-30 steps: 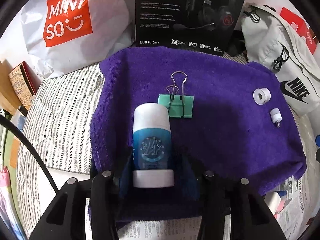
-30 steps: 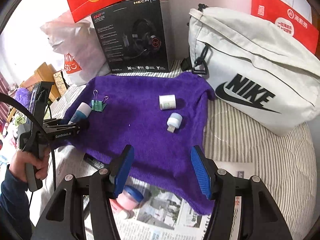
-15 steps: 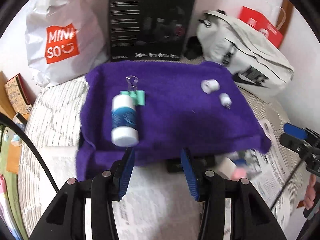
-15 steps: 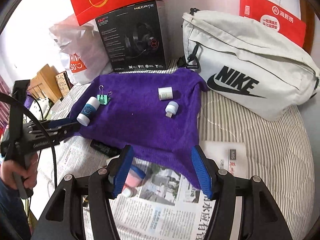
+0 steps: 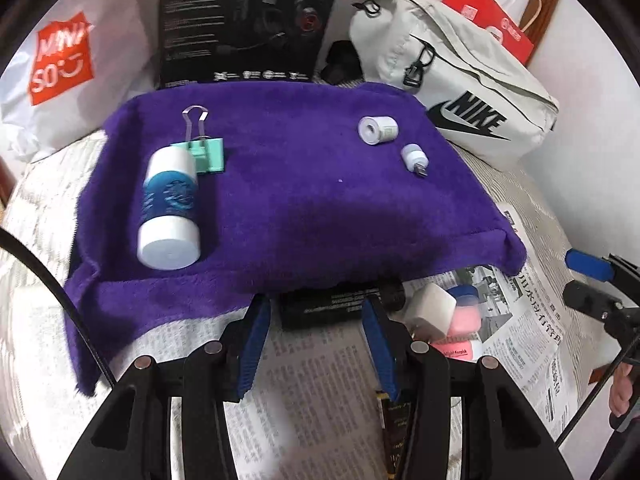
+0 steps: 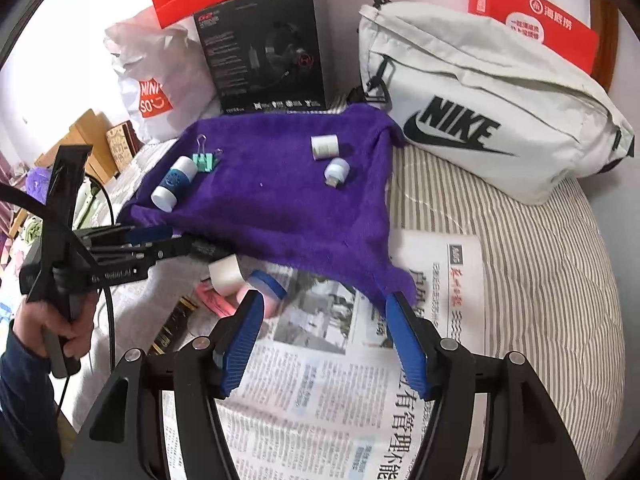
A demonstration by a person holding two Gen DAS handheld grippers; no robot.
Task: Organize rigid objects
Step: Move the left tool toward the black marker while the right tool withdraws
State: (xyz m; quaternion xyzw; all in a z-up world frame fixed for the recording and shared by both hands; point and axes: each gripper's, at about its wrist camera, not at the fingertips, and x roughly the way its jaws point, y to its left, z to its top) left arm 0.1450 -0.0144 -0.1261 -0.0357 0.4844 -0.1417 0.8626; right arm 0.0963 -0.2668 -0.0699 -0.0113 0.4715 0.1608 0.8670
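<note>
A purple towel (image 5: 304, 184) (image 6: 280, 200) carries a blue-and-white bottle (image 5: 170, 210) (image 6: 175, 183) lying on its side, a green binder clip (image 5: 204, 153) (image 6: 205, 160), a white roll (image 5: 378, 130) (image 6: 325, 147) and a small white USB plug (image 5: 415, 159) (image 6: 336, 171). My left gripper (image 5: 316, 336) (image 6: 160, 240) is open and empty over the newspaper, in front of a black flat object (image 5: 332, 308) at the towel's near edge. My right gripper (image 6: 324, 332) (image 5: 588, 276) is open and empty above the newspaper. A white cube (image 5: 430, 316) (image 6: 225, 276), a blue-capped pink jar (image 5: 464, 312) (image 6: 266, 288) and a pink item (image 5: 454, 348) lie beside it.
A black headset box (image 5: 248, 20) (image 6: 264, 48), a white Miniso bag (image 5: 68, 68) and a white Nike bag (image 5: 460, 84) (image 6: 480, 104) stand behind the towel. Newspaper (image 6: 340, 400) covers the striped bedding (image 6: 552, 280) in front. A dark flat box (image 5: 396, 432) lies under my left gripper.
My left gripper let go of the bottle, which now lies on the towel, and pulled back and to the right over the newspaper. My right gripper drew back slightly.
</note>
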